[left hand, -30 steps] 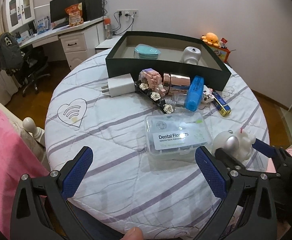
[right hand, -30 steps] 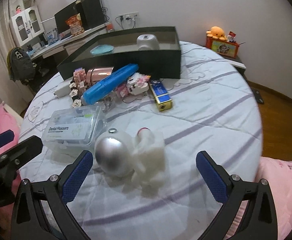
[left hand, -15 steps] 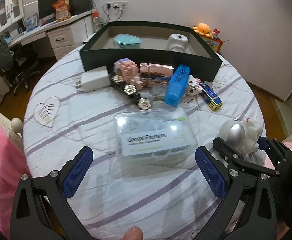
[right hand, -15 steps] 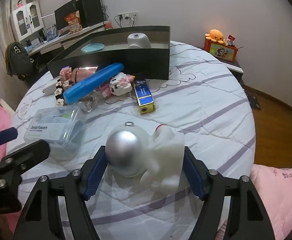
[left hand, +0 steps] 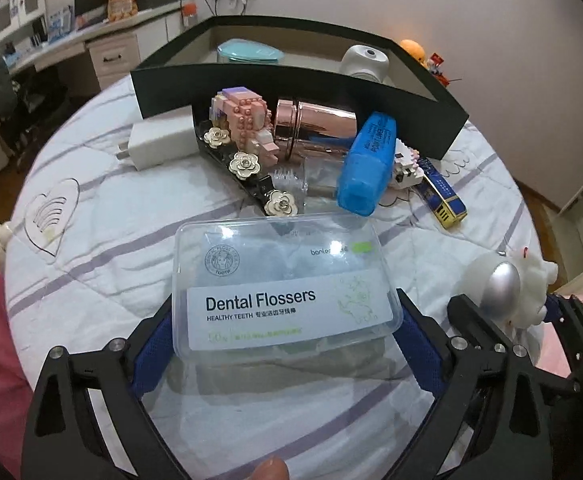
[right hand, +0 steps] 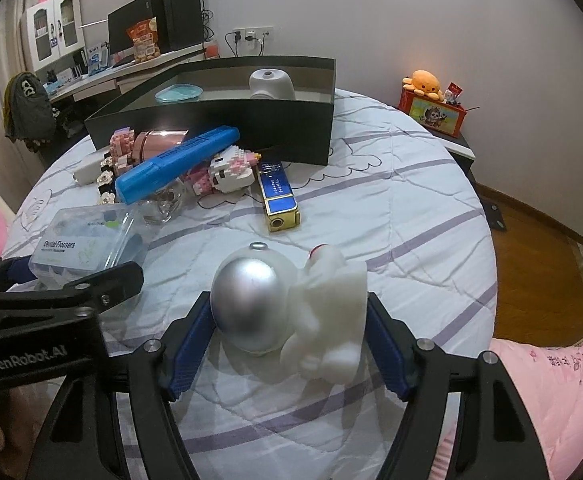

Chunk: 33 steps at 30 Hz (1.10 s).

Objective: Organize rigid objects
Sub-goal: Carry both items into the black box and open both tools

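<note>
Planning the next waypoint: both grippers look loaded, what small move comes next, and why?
Probably lift both straight up. The left gripper jaws flank the clear plastic dental flossers box; the right gripper clamps the white astronaut figurine with silver helmet. The open dark box waits beyond.

White quilt (right hand: 391,216) with lilac stripes; blue highlighter (left hand: 367,164); dark-green box (right hand: 291,128).

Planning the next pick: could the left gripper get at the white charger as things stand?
Probably not yet: the left gripper is shut on the flosser box. The charger itself lies uncovered, beside the black box.
</note>
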### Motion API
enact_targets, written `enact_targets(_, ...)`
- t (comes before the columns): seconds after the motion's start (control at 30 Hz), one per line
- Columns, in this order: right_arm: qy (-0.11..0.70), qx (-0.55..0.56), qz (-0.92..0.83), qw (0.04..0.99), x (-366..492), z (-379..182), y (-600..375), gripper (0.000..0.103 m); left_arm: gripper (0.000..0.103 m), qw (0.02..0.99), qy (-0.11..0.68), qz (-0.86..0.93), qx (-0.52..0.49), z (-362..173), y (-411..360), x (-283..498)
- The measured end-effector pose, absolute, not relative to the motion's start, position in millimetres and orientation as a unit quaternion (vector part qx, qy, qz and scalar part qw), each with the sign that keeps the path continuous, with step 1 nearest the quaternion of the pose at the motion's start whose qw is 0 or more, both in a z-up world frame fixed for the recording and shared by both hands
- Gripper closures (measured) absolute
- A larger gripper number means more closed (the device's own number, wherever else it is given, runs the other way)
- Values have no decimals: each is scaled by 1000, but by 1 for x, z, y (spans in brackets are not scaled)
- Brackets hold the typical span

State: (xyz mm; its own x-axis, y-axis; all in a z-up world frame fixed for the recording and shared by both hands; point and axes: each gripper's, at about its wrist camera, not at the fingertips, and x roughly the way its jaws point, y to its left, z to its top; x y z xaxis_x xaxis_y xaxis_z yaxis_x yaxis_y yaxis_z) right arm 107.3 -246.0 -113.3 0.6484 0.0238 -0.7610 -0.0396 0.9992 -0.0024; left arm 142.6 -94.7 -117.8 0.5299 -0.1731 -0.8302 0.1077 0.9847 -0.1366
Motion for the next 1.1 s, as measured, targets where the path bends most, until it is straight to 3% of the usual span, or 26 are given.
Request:
enact_targets(0.73,387,7,33,921,108,-61,-230,30,6,910,409,-74,-20,-57,-35,132)
enact_targets(1.1,344,2,43,938,163,-7,-223,30,6,936,343,-80,-4,3,-28,180)
